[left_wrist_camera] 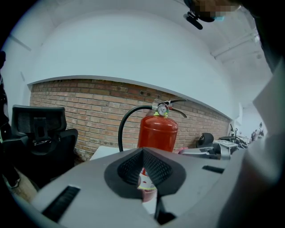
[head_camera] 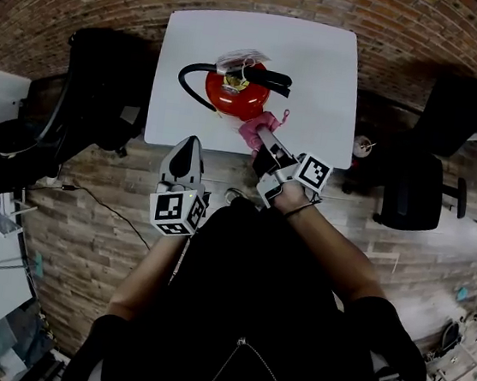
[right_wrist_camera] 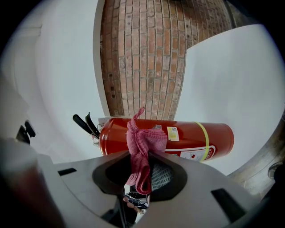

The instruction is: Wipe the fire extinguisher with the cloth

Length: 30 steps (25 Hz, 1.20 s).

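Head view: right gripper (head_camera: 262,139) pinches cloth (head_camera: 251,130). Extinguisher (head_camera: 233,92) stands upright, close at its 11 o'clock. Left gripper (head_camera: 189,146) jaws together, empty, farther off.

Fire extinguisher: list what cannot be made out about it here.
- Gauge reading: too small, left gripper view.
- Label print: too small and warped, right gripper view.
- Base of the fire extinguisher: hidden behind the fingers of the left gripper, left gripper view.
- Whether the cloth touches it: cannot tell from any view.
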Each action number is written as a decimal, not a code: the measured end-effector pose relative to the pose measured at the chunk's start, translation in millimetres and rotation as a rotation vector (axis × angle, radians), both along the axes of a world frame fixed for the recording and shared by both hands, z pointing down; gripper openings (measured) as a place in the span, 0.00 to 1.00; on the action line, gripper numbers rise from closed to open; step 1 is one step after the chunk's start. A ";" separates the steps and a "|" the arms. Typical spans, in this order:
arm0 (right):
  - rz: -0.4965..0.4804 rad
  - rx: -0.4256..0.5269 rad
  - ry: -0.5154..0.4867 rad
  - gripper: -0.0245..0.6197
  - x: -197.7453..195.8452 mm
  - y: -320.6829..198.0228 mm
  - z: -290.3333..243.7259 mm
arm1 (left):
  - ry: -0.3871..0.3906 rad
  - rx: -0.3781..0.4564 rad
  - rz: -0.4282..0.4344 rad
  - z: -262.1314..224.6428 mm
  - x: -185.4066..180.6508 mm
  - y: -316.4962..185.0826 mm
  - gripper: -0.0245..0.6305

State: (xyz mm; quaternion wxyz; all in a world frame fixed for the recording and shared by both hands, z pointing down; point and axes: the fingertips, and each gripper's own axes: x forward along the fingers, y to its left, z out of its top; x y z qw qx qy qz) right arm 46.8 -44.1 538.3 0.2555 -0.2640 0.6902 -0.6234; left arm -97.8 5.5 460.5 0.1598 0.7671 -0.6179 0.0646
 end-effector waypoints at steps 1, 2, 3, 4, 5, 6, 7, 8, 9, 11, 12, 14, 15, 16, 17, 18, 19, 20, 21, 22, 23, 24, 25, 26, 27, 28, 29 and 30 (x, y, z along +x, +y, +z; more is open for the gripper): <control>0.005 0.004 -0.006 0.20 0.1 0.1 -4.3 | 0.000 -0.001 0.001 0.8 -0.6 1.2 0.08; 0.009 0.008 -0.012 0.20 0.3 0.2 -8.5 | 0.000 -0.003 0.000 1.6 -1.5 2.4 0.08; 0.012 0.013 -0.019 0.20 0.6 0.3 -12.5 | 0.000 -0.004 0.000 2.2 -2.4 3.5 0.08; 0.016 0.018 -0.026 0.20 1.0 0.2 -16.3 | 0.000 -0.005 0.000 2.6 -3.3 4.2 0.08; 0.019 0.024 -0.034 0.20 1.4 -0.1 -20.1 | 0.000 -0.005 0.000 2.7 -4.3 4.8 0.08; 0.024 0.029 -0.042 0.20 1.8 -0.2 -23.8 | 0.000 -0.004 0.000 2.6 -5.5 5.4 0.08; 0.029 0.034 -0.050 0.20 2.0 -0.2 -27.7 | -0.001 -0.003 0.000 2.5 -6.7 6.2 0.08; 0.034 0.038 -0.056 0.20 2.0 -0.1 -31.7 | -0.001 -0.002 0.000 2.3 -8.0 7.0 0.08; 0.039 0.041 -0.061 0.20 2.0 0.1 -35.7 | -0.001 -0.001 -0.001 2.0 -9.2 7.8 0.08; 0.045 0.048 -0.064 0.20 2.3 0.6 -43.8 | 0.000 0.002 -0.003 1.4 -11.5 9.1 0.08; 0.048 0.053 -0.067 0.20 2.6 0.7 -48.7 | 0.001 0.004 -0.004 0.9 -12.6 9.6 0.08; 0.054 0.070 -0.080 0.20 2.8 0.7 -60.9 | 0.003 0.009 -0.007 0.0 -15.4 10.7 0.08; 0.059 0.079 -0.089 0.20 2.7 0.8 -67.4 | 0.004 0.010 -0.009 -0.1 -17.0 11.5 0.08; 0.064 0.087 -0.098 0.20 2.7 0.8 -73.4 | 0.004 0.010 -0.010 0.0 -18.5 12.4 0.08; 0.069 0.094 -0.104 0.20 2.9 1.0 -78.6 | 0.004 0.009 -0.012 0.4 -19.9 13.5 0.08; 0.075 0.098 -0.110 0.20 3.2 1.2 -82.9 | 0.004 0.009 -0.013 0.8 -21.1 14.5 0.08; 0.080 0.098 -0.117 0.20 3.6 1.3 -86.3 | 0.005 0.009 -0.013 1.0 -22.1 15.3 0.08; 0.087 0.094 -0.124 0.20 4.1 1.3 -89.2 | 0.006 0.010 -0.014 0.9 -23.2 15.9 0.08; 0.095 0.088 -0.133 0.20 4.7 1.3 -92.0 | 0.007 0.011 -0.016 0.6 -24.2 16.3 0.08; 0.102 0.086 -0.143 0.20 5.2 1.4 -95.3 | 0.009 0.013 -0.018 0.2 -25.3 16.7 0.08; 0.108 0.089 -0.153 0.20 5.6 1.7 -99.4 | 0.010 0.014 -0.019 0.0 -26.3 17.1 0.08; 0.112 0.098 -0.162 0.20 5.9 1.9 -104.1 | 0.011 0.015 -0.021 0.0 -27.1 17.5 0.08; 0.114 0.112 -0.166 0.20 6.3 1.9 -109.3 | 0.012 0.016 -0.021 0.1 -27.8 17.7 0.08; 0.114 0.128 -0.162 0.20 6.4 1.4 -114.0 | 0.013 0.016 -0.021 0.5 -28.4 17.7 0.08; 0.113 0.142 -0.150 0.20 6.2 0.7 -117.2 | 0.014 0.017 -0.022 1.0 -29.1 17.6 0.08; 0.112 0.149 -0.138 0.20 5.9 0.3 -118.7 | 0.016 0.016 -0.024 1.5 -29.9 17.6 0.08; 0.112 0.149 -0.135 0.20 5.9 0.3 -118.9 | 0.018 0.016 -0.026 1.9 -30.6 17.9 0.08; 0.113 0.143 -0.142 0.20 6.5 0.9 -118.7 | 0.020 0.017 -0.027 1.9 -31.1 18.2 0.08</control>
